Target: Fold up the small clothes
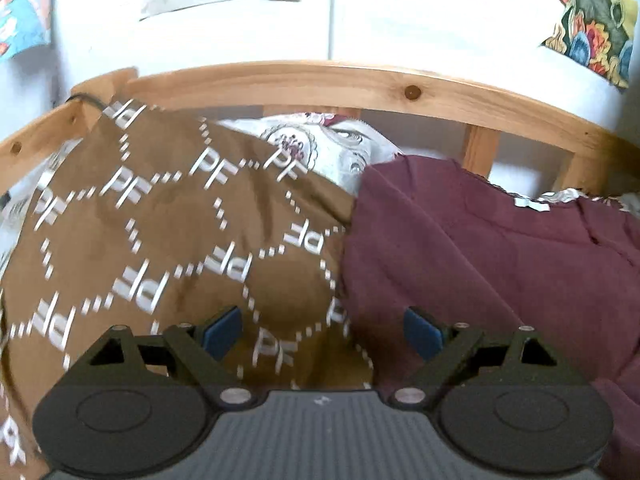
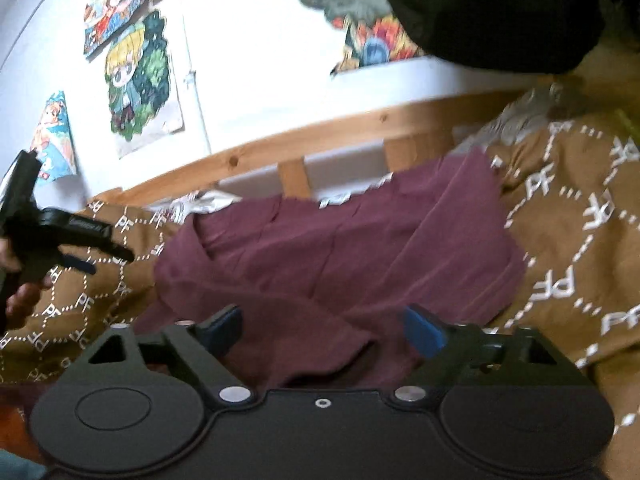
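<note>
A maroon garment lies crumpled on a brown bedspread printed with white "PF" letters. It also shows in the right wrist view, spread across the middle. My left gripper is open and empty, hovering over the bedspread at the garment's left edge. It also shows at the left of the right wrist view, held in a hand. My right gripper is open and empty just above the garment's near folds.
A wooden bed rail runs behind the clothes, also in the right wrist view. A patterned white pillow lies against it. Posters hang on the white wall. A dark blurred shape fills the upper right.
</note>
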The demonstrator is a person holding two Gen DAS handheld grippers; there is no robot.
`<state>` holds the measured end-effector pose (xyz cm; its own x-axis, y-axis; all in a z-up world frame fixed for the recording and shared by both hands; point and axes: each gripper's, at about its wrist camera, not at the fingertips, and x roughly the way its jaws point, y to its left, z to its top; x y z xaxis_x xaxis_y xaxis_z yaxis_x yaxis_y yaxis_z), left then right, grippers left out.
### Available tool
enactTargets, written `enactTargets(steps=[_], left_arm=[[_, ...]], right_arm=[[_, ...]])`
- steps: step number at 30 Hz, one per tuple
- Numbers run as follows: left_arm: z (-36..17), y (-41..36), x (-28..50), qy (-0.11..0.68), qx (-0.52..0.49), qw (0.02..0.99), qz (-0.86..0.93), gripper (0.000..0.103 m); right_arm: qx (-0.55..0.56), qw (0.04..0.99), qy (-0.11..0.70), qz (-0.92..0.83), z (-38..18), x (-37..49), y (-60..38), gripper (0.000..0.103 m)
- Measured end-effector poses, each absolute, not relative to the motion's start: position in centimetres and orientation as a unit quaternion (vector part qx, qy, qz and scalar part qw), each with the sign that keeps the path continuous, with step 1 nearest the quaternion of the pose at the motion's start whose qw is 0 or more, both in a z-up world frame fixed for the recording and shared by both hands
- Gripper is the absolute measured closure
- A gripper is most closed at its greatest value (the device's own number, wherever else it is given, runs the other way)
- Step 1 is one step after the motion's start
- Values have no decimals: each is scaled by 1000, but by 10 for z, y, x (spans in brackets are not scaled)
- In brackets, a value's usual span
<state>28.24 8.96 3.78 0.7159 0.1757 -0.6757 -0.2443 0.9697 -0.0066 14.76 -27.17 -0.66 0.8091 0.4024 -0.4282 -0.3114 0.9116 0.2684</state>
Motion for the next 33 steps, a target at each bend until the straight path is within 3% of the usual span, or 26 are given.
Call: enactTargets(steps=[4, 11, 13, 17, 20, 33], left_arm=[[32, 73, 318, 372, -15, 923, 93, 12], [9, 42, 361, 407, 17, 910, 75, 12], [1, 40, 371, 414, 17, 905, 93, 12], [-12, 44, 383, 426, -2, 897, 115, 8], [-16, 44, 386, 423, -13, 897, 129, 5], [-19, 40, 389, 427, 10, 894, 137, 0]], right_arm=[[87, 944, 263, 180, -16, 150, -269, 40], [106, 936, 286, 177, -31, 157, -281, 41], [108, 935, 284, 184, -32, 158, -281, 47], [101, 936, 283, 183, -31, 157, -279, 92], [93, 938, 277, 186, -28, 155, -278, 102], [49, 925, 341, 158, -24, 147, -283, 103]])
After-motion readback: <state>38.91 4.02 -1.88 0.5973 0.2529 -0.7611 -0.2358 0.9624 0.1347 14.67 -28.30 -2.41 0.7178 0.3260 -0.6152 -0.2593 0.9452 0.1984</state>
